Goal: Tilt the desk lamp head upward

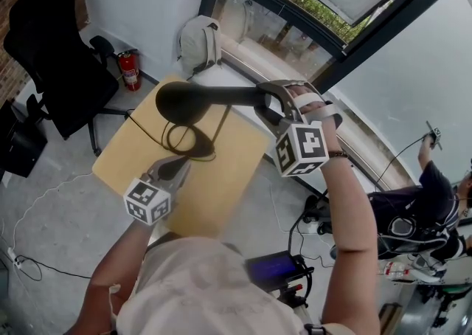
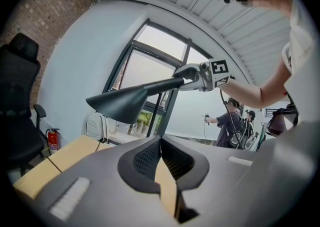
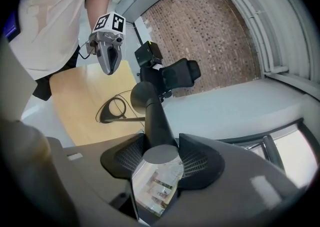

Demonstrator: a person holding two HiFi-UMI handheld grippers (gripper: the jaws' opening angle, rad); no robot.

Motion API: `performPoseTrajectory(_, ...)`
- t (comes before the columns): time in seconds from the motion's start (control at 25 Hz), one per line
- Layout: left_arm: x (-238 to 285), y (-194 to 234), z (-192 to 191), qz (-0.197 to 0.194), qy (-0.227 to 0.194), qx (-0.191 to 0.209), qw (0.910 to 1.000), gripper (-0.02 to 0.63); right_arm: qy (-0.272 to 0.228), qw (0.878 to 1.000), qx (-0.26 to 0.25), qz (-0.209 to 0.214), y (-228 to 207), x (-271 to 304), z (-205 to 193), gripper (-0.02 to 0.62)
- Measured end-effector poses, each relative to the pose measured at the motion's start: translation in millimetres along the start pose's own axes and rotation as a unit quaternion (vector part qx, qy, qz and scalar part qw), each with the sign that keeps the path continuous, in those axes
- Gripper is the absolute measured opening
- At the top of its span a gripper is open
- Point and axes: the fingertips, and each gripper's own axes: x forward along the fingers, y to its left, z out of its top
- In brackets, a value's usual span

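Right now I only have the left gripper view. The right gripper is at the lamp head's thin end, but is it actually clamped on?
Observer: Yes. The right gripper view shows the thin end of the lamp head between the pads of the right gripper, and both pads press on it.
Operator: What's on the table under the head?
Observer: In the head view, a black cable loop lies on the wooden table, directly below the head.
Operator: Where's my left gripper relative to that?
Observer: In the head view, the left gripper hangs at the near side of that loop and holds nothing.
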Motion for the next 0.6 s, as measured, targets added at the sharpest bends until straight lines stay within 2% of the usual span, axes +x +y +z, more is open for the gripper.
performPoseTrajectory(0.28, 0.7, 36.3, 30.7, 0.023, -0.019, -0.026, 0.9992, 0.006, -0.019, 0.998, 0.041, -0.037, 3.4, -0.7, -2.5, 0.232)
performPoseTrajectory(0.44, 2.6, 59.4, 52.5, 0.035, -0.030, -0.050, 0.9977, 0.052, -0.031, 0.996, 0.064, -0.053, 4.4, -1.3, -3.2, 0.232)
performPoseTrajectory(0.6, 1.8, 90.8, 65.3, 0.075, -0.045, -0.090, 0.9921, 0.091, -0.038, 0.994, 0.082, -0.066, 7.2, -0.3, -5.0, 0.230)
